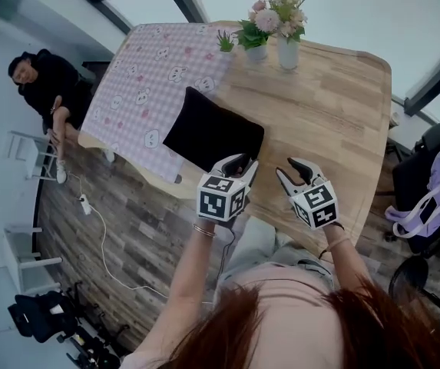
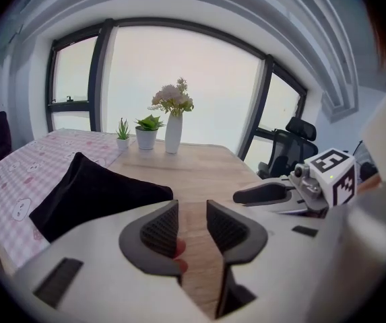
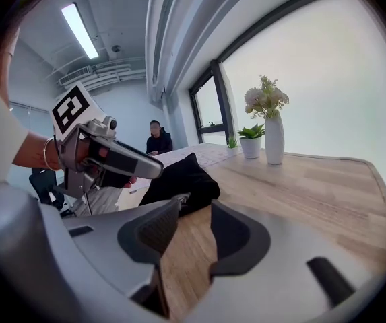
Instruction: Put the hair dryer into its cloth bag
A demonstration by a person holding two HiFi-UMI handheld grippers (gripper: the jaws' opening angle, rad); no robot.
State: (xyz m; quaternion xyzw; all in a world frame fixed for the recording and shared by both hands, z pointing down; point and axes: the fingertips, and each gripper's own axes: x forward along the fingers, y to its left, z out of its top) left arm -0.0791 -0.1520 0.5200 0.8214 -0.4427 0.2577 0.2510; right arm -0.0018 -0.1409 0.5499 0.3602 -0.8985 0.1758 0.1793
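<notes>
1. Table (image 1: 335, 106): a wooden top. I am working at its near edge.

2. Tablecloth (image 1: 143, 75): pink check with small animal prints. It covers the left part of the table, and the right part is bare wood.

3. Seated person (image 1: 47, 87): dressed in dark clothes, well apart from the table, past its left end.

4. Cloth bag (image 1: 212, 133): black and lying flat on the table. One corner rests on the tablecloth and the rest on bare wood. In the right gripper view it looks bulged. I cannot tell whether the hair dryer is inside it.

5. Left gripper (image 1: 236, 166): raised just beside the bag's near edge and tilted downward. Its jaws stand apart with only bare wood showing through the gap. It is pinching nothing.

6. Right gripper (image 1: 295, 172): held to the right of the left one, over bare wood and near the bag. Its jaws are spread and nothing sits between the pads.

7. Vase of flowers (image 1: 287, 52): white and upright at the far edge of the table.

8. Potted plant (image 1: 254, 41): stands just left of the vase.

9. Small green plant (image 1: 226, 43): stands left of the potted plant.
</notes>
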